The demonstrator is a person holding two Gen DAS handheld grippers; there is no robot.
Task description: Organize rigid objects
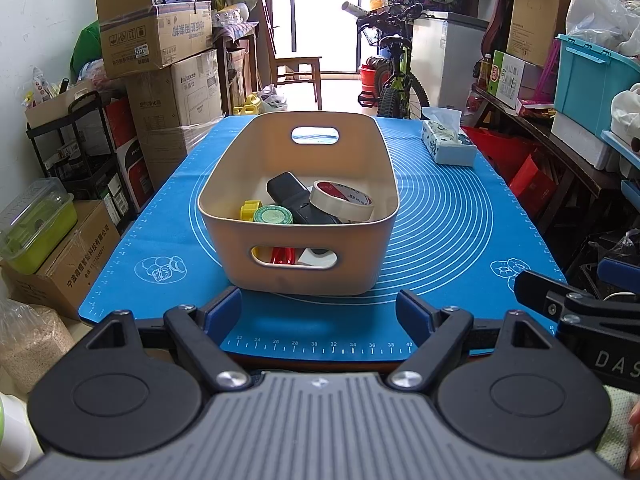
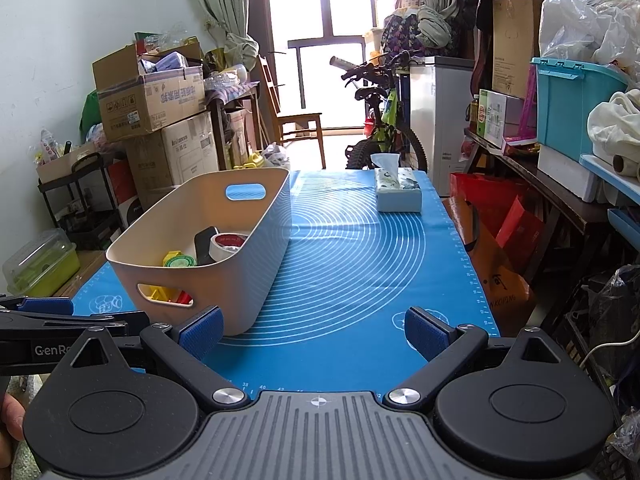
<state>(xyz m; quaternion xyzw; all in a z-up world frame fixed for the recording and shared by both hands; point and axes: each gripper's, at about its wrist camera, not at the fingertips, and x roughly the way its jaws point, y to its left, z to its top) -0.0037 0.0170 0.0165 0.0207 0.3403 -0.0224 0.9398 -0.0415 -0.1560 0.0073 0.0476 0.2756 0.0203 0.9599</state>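
Left gripper (image 1: 319, 307) low at near edge of blue mat (image 1: 460, 220), jaws spread wide, blue pads (image 1: 224, 308) bare, nothing held. Right gripper (image 2: 312, 332) likewise wide open and empty, hovering over near edge of mat, its tip also visible at right margin of left wrist view. Just ahead of left gripper, centred between its fingers but not touching: beige bin (image 1: 298, 264), upright on mat, oval handle cutout facing the camera. From right wrist view, same bin sits forward and to the left, near corner close to left finger pad, apart from it. Inside bin, toward near end: yellow piece (image 1: 250, 210), green round tin (image 1: 274, 215) beside it, black remote (image 1: 298, 200) lying diagonally, roll of pale tape (image 1: 343, 200) leaning against right wall and resting on the remote. Through near cutout: red item (image 1: 282, 256) and something white, identity unclear. Far end of bin bare floor. Beyond bin, at far right corner of mat: tissue box (image 1: 448, 142), well apart from bin. Past table: wooden chair (image 1: 298, 70), bicycle (image 1: 394, 76), stacked cardboard boxes (image 1: 160, 36) on left, window backlit.
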